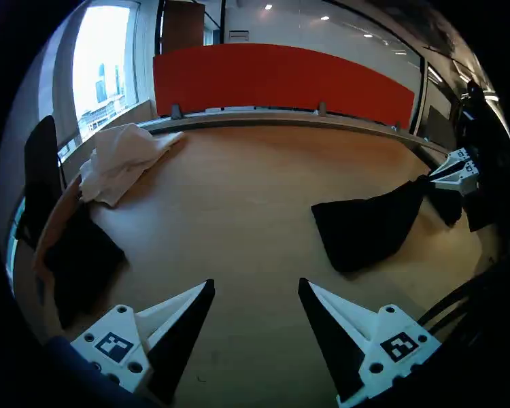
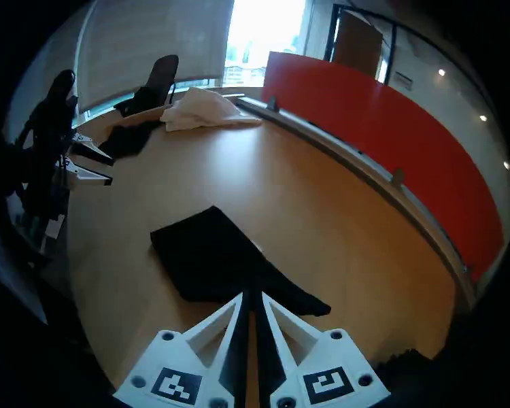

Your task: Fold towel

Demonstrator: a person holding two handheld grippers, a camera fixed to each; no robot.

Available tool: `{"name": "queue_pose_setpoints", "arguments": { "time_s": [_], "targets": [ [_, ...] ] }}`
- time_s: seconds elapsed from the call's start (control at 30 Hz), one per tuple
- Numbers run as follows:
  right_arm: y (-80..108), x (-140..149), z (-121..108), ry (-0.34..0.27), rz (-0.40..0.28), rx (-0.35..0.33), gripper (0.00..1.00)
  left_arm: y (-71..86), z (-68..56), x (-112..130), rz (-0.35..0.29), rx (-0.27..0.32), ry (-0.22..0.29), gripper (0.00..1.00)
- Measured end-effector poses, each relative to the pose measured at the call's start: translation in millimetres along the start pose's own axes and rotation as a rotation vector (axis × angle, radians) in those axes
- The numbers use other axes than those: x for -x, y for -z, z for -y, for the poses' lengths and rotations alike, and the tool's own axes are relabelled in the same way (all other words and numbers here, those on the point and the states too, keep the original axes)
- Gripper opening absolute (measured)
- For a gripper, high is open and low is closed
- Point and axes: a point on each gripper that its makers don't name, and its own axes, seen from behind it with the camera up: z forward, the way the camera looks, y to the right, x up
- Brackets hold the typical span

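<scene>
Left gripper point(image 1: 255, 282): jaws wide apart, holding nothing, over bare bench point(image 1: 241, 204).
Right gripper point(image 2: 252, 299): jaws closed almost together, pinching one corner of the towel.
Towel point(image 2: 207, 258): black and creased, mostly flat on the bench just ahead of the right gripper, with one corner drawn out in a narrow tail to the jaws. In the left gripper view it lies to the right, with that corner lifted toward the right gripper near the bench edge.
Black cloth point(image 2: 129, 139): crumpled at the bench edge close by the left gripper, well apart from the towel.
White cloth point(image 1: 122, 163): a bunched heap at the far corner of the bench, just beyond the black cloth.
Chair point(image 2: 160, 75): dark backrest, standing behind that corner.
Divider point(image 1: 282, 78): a long red panel standing upright along the far edge of the bench.
Window point(image 1: 102, 68): bright, beyond the chair and the white cloth.
</scene>
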Motion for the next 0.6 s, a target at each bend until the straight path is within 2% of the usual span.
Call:
{"name": "queue_pose_setpoints", "arguments": {
  "time_s": [0.6],
  "targets": [
    [-46.4,-49.9,45.5,0.132,-0.003,-0.141,0.05,19.6,16.6,3.0,-0.026,-0.046,0.062,0.91]
  ]
}}
